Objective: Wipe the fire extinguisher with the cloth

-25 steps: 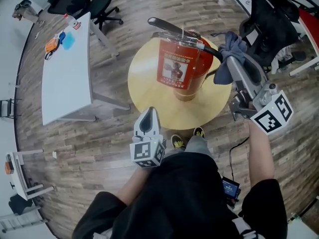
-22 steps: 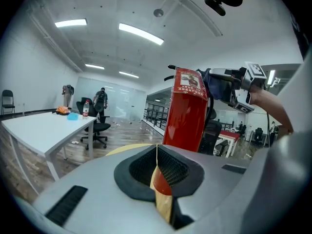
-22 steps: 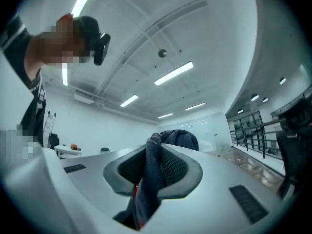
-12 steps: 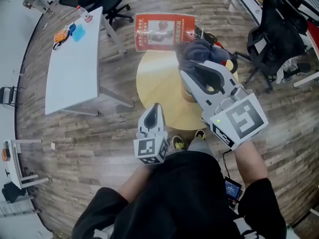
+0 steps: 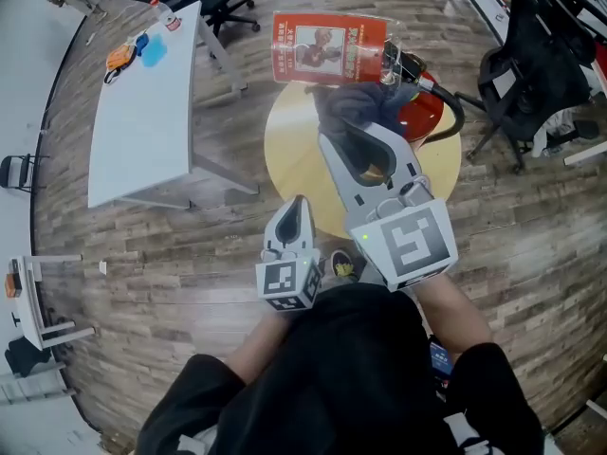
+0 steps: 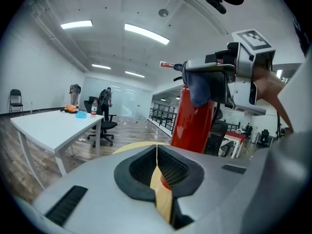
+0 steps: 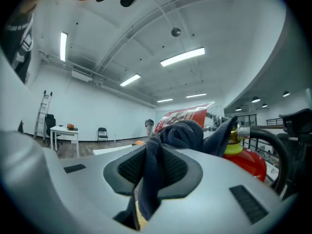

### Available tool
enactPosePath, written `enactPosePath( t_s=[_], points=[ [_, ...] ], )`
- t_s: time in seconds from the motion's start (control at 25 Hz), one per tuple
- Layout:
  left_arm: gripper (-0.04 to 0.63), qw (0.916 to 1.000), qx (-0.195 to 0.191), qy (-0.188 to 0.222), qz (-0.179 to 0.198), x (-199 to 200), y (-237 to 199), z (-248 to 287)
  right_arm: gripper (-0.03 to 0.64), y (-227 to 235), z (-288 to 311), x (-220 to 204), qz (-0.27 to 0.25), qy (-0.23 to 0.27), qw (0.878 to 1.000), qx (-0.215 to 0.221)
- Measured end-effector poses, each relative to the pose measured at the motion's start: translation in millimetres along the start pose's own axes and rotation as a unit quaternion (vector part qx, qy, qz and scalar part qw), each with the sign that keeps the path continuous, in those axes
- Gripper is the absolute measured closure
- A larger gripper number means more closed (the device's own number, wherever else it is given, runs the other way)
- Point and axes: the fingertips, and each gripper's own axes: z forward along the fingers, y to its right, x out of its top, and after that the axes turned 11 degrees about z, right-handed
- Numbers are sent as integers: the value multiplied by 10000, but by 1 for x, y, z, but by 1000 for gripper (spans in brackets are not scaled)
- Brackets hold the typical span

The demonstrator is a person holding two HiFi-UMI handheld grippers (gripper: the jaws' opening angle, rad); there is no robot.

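Round table [image 5: 294, 159] on a wood floor — the extinguisher [image 5: 422, 112] stands on it, and my right gripper [image 5: 365, 145], clamped on the cloth [image 5: 356, 102], holds it at the valve. My left gripper [image 5: 294, 207] waits near the table edge, jaws together, empty; wiping looks barely begun — the red body is left.

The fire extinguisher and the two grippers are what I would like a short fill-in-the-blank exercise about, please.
1. The right gripper is shut on a dark blue ____.
2. The fire extinguisher stands on a ____ yellow table.
3. The left gripper is shut, with ____ between its jaws.

Missing words: cloth; round; nothing.
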Motion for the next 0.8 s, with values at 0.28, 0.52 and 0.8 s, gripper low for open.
enactPosePath(
  t_s=[0.28, 0.52, 0.8],
  points=[
    [571, 9998, 156, -68, -50, -5, -10, -8, 538, 21, 22, -149, 1070, -1595, 9807, -374],
    [571, 9993, 284, -217, -93, -16, -25, -16, 538, 34, 15, -284, 882, -2791, 9541, -640],
    [571, 9992, 270, -285, -122, -22, -29, -12, 538, 48, -32, -364, 385, -3923, 9178, -480]
  ],
)
